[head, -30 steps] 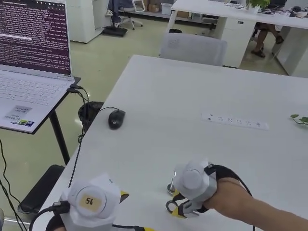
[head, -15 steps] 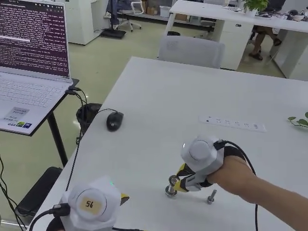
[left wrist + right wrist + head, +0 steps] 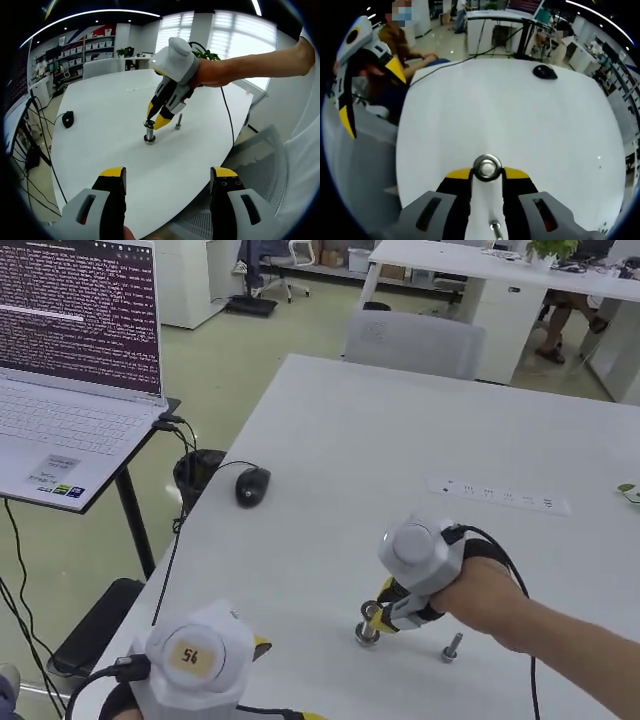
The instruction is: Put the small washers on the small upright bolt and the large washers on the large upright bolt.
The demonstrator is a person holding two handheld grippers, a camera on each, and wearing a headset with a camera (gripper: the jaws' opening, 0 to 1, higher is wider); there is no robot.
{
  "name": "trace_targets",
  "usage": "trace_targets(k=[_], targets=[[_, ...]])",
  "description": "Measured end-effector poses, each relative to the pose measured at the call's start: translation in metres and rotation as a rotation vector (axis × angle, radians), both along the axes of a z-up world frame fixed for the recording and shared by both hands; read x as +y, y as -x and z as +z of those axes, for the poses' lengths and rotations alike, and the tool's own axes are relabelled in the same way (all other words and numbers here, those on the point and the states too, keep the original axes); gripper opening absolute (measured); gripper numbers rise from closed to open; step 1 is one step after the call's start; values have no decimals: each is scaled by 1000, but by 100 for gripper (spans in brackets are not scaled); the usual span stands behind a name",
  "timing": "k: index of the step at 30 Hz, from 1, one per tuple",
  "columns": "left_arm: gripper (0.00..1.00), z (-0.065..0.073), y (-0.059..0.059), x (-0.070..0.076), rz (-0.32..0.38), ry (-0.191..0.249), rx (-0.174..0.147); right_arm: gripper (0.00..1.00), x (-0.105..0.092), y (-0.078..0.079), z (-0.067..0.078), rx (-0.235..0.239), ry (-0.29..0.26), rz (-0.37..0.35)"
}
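Note:
The large upright bolt (image 3: 367, 626) stands on the white table (image 3: 330, 440) near its front edge, and the small upright bolt (image 3: 452, 647) is just to its right. My right gripper (image 3: 378, 617) is at the top of the large bolt, shut on a large washer (image 3: 487, 167) that sits between its yellow tips. In the left gripper view the right gripper (image 3: 156, 116) holds the washer (image 3: 149, 123) right at the top of the large bolt (image 3: 149, 136), with the small bolt (image 3: 178, 121) beside it. My left gripper (image 3: 168, 174) is open and holds nothing, low at the table's near edge (image 3: 195, 660).
A black mouse (image 3: 252, 484) with its cable lies at the left of the table. A white power strip (image 3: 497, 497) lies further back on the right. An open laptop (image 3: 60, 430) sits on a stand to the left, and a grey chair (image 3: 415, 340) is at the far edge.
My right gripper has carried the washer from the near edge of the table up to the top of the large bolt. The left gripper has stayed put; the head camera shifted slightly.

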State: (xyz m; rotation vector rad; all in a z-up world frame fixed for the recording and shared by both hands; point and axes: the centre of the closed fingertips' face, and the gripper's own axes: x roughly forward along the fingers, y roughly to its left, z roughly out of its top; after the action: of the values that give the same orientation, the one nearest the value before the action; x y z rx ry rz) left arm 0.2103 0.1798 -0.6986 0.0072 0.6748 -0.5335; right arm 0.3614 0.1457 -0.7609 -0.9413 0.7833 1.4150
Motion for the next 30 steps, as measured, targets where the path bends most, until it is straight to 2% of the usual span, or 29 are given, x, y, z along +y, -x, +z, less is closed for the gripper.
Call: trace_targets(k=[14, 23, 30], targets=[[68, 0, -1, 0, -2, -4, 3, 23, -2, 1, -27, 28, 41, -17], [68, -2, 0, -1, -7, -7, 8, 23, -7, 1, -48, 54, 64, -89], [68, -3, 0, -3, -11, -4, 12, 23, -20, 11, -45, 62, 37, -143]])
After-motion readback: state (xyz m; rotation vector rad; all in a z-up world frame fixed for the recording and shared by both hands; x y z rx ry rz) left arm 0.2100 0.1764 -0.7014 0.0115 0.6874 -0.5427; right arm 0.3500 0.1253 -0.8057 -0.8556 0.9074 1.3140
